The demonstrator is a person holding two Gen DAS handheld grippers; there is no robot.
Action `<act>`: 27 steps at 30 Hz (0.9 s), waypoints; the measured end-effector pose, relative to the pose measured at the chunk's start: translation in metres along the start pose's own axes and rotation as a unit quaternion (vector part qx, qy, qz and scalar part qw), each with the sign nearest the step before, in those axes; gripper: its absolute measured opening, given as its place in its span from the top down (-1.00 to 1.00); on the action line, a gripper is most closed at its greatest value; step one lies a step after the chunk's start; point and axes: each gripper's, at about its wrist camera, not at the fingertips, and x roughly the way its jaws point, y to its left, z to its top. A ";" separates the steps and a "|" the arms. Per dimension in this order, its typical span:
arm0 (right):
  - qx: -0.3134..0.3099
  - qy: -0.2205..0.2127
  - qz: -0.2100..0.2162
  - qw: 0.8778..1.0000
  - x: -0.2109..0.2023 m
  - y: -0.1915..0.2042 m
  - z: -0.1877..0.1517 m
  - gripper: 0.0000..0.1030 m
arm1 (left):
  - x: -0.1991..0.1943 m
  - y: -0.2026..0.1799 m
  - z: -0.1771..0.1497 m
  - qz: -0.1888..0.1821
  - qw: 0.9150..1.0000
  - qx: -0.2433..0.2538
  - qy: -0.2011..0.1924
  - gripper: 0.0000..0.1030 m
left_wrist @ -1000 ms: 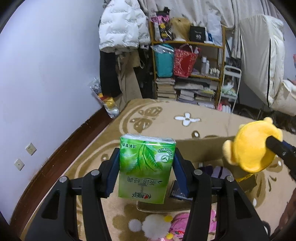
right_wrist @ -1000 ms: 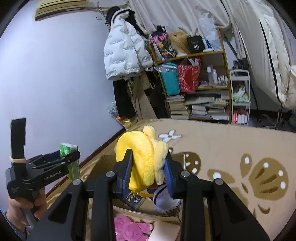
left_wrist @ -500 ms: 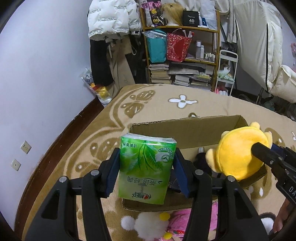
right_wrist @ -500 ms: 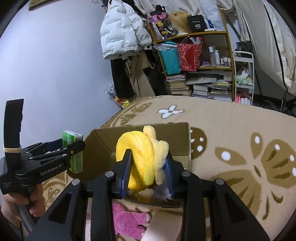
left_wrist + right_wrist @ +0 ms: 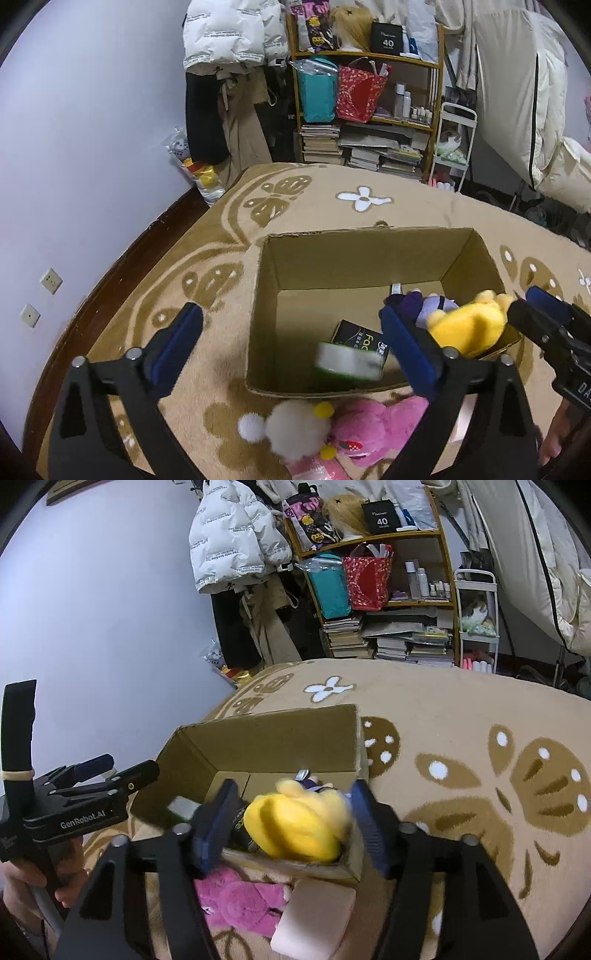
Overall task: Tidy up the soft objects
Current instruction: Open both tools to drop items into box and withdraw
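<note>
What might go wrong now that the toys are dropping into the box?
1. The yellow plush is falling close to the box's near rim, so it may catch there or tumble out.
2. The tissue pack could land tilted on the black packet.
3. The pink plush lies outside the box, easy to forget.

The tissue pack (image 5: 349, 360) beyond the left gripper's (image 5: 291, 349) right finger is motion-blurred. The yellow plush (image 5: 299, 829) between the right gripper's (image 5: 291, 823) fingers is smeared, hiding a purple toy (image 5: 321, 786)
</note>
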 end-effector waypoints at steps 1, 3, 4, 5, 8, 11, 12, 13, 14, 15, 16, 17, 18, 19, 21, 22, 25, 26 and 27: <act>0.001 0.000 0.000 1.000 -0.002 0.000 0.000 -0.51 | -0.002 0.002 -0.001 0.001 1.000 -0.004 -0.001 -0.92; 0.002 0.000 0.003 1.000 -0.005 0.000 0.000 -0.70 | -0.007 0.005 -0.001 0.001 1.000 -0.012 -0.001 -0.95; 0.002 0.000 0.006 1.000 -0.007 0.001 -0.001 -0.77 | -0.009 0.007 -0.002 0.002 1.000 -0.017 0.000 -0.96; 0.000 -0.002 0.007 1.000 -0.009 0.002 -0.001 -0.81 | -0.011 0.009 -0.003 0.002 1.000 -0.021 0.000 -0.96; 0.000 -0.003 0.006 1.000 -0.014 0.005 -0.004 -1.00 | -0.018 0.016 -0.006 0.005 1.000 -0.031 0.004 -0.98; 0.004 0.001 0.006 1.000 -0.017 0.007 -0.006 -1.00 | -0.026 0.021 -0.010 0.006 0.999 -0.037 0.010 -0.98; 0.005 0.003 0.004 1.000 -0.019 0.006 -0.007 -1.00 | -0.028 0.023 -0.012 0.006 0.999 -0.040 0.014 -0.98; 0.006 0.004 0.003 1.000 -0.020 0.007 -0.008 -1.00 | -0.030 0.025 -0.013 0.006 0.999 -0.042 0.018 -0.98; 0.007 0.004 0.003 1.000 -0.023 0.008 -0.009 -1.00 | -0.033 0.027 -0.015 0.006 0.999 -0.044 0.019 -0.98; 0.007 0.004 0.003 1.000 -0.025 0.008 -0.009 -1.00 | -0.035 0.028 -0.017 0.007 0.999 -0.046 0.021 -0.98; 0.007 0.002 0.003 1.000 -0.028 0.009 -0.010 -1.00 | -0.039 0.030 -0.020 0.009 0.999 -0.047 0.023 -0.98; 0.007 0.002 0.002 1.000 -0.031 0.009 -0.012 -1.00 | -0.041 0.030 -0.022 0.010 0.999 -0.047 0.025 -0.98; 0.008 0.001 0.002 1.000 -0.033 0.009 -0.013 -1.00 | -0.044 0.031 -0.025 0.013 0.998 -0.047 0.028 -0.98; 0.010 0.001 0.001 1.000 -0.036 0.009 -0.015 -1.00 | -0.046 0.031 -0.028 0.015 0.998 -0.049 0.029 -0.98; 0.015 0.002 0.002 1.000 -0.039 0.007 -0.017 -1.00 | -0.049 0.031 -0.033 0.012 0.998 -0.053 0.034 -0.98; 0.018 0.003 0.002 1.000 -0.040 0.007 -0.019 -1.00 | -0.051 0.032 -0.036 0.010 0.998 -0.055 0.037 -0.98; 0.025 0.003 0.001 1.000 -0.045 0.006 -0.024 -1.00 | -0.055 0.029 -0.045 0.008 0.997 -0.057 0.045 -0.98; 0.025 0.003 0.001 1.000 -0.047 0.006 -0.026 -1.00 | -0.056 0.029 -0.049 0.008 0.997 -0.055 0.047 -0.98; 0.025 0.003 0.001 1.000 -0.049 0.006 -0.027 -1.00 | -0.057 0.028 -0.052 0.009 0.997 -0.053 0.051 -0.98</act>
